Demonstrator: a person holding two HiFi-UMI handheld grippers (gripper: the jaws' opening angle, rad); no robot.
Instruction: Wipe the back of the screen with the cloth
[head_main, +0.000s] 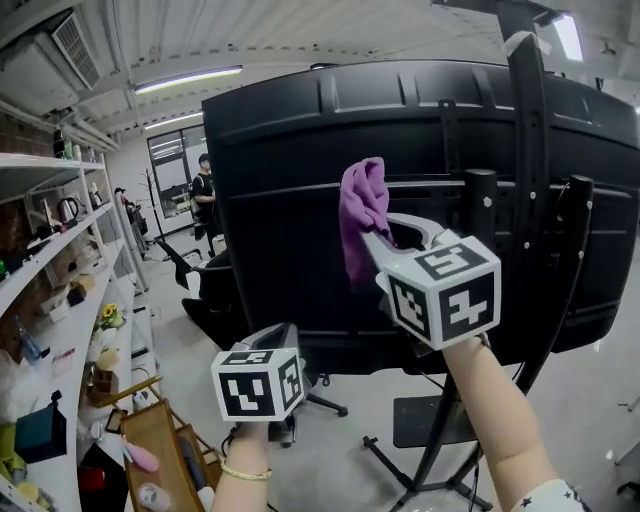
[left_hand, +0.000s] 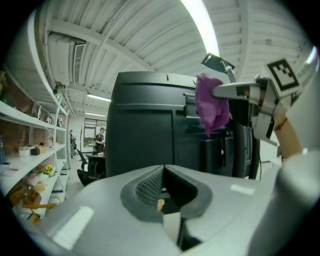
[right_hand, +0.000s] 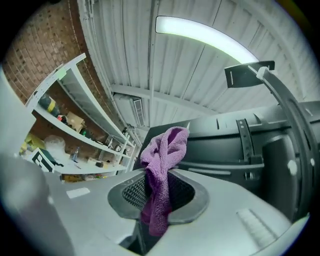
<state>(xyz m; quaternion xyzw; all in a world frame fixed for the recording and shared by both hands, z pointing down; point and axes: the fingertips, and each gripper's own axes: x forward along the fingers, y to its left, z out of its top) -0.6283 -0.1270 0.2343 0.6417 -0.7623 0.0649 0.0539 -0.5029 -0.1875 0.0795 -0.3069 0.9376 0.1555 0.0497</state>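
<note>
The screen's black ribbed back (head_main: 290, 190) fills the middle of the head view and stands on a dark floor stand. A purple cloth (head_main: 362, 208) is bunched against its upper middle, with my right gripper (head_main: 386, 238) shut on it. In the right gripper view the cloth (right_hand: 162, 155) sticks up from between the jaws and hangs down in front of them, with the screen back (right_hand: 280, 140) to the right. My left gripper (head_main: 284, 336) is held lower and to the left, short of the screen. Its jaws (left_hand: 162, 175) are shut with nothing in them. The left gripper view shows the cloth (left_hand: 211, 105) and the panel (left_hand: 145, 130) ahead.
The stand's upright pole (head_main: 530, 150) and cables run down the right side to a base plate (head_main: 430, 420). White shelves (head_main: 60, 240) with clutter line the left wall, above a wooden crate (head_main: 160, 450). An office chair (head_main: 215, 290) and a person (head_main: 204, 195) are beyond the screen.
</note>
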